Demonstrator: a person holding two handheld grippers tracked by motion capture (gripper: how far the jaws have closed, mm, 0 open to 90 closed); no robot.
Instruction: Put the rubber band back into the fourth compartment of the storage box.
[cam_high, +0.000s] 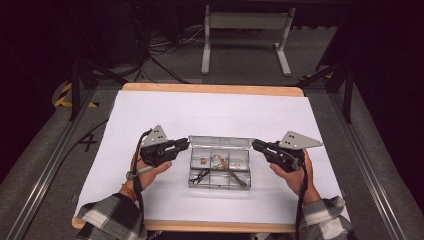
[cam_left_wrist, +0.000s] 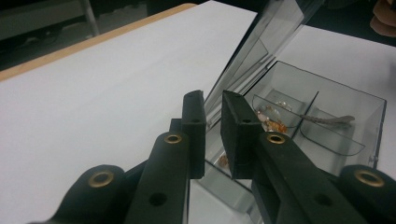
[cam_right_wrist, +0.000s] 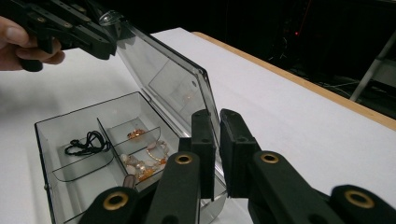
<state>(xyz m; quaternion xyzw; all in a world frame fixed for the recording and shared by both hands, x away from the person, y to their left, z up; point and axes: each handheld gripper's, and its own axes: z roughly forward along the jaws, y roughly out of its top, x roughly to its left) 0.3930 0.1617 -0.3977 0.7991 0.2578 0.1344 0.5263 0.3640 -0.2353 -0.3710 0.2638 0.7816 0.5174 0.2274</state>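
A clear plastic compartment box (cam_high: 220, 186) sits mid-table with its lid (cam_high: 220, 141) swung up toward the back. My left gripper (cam_high: 186, 144) is shut on the lid's left corner; in the left gripper view the lid (cam_left_wrist: 261, 42) runs down between the jaws of the left gripper (cam_left_wrist: 213, 100). My right gripper (cam_high: 256, 145) is shut on the right corner, where the lid (cam_right_wrist: 163, 74) passes into the narrow gap of the right gripper (cam_right_wrist: 218, 116). Inside lie a black cord (cam_right_wrist: 86, 142), a bead bracelet (cam_right_wrist: 149, 156) and a long brown piece (cam_left_wrist: 327, 120).
A white sheet (cam_high: 150, 110) covers the wooden table, whose edge (cam_high: 210, 89) shows at the back. There is free sheet on every side of the box. Beyond the table stand a white frame's legs (cam_high: 206, 55) and cables on the floor.
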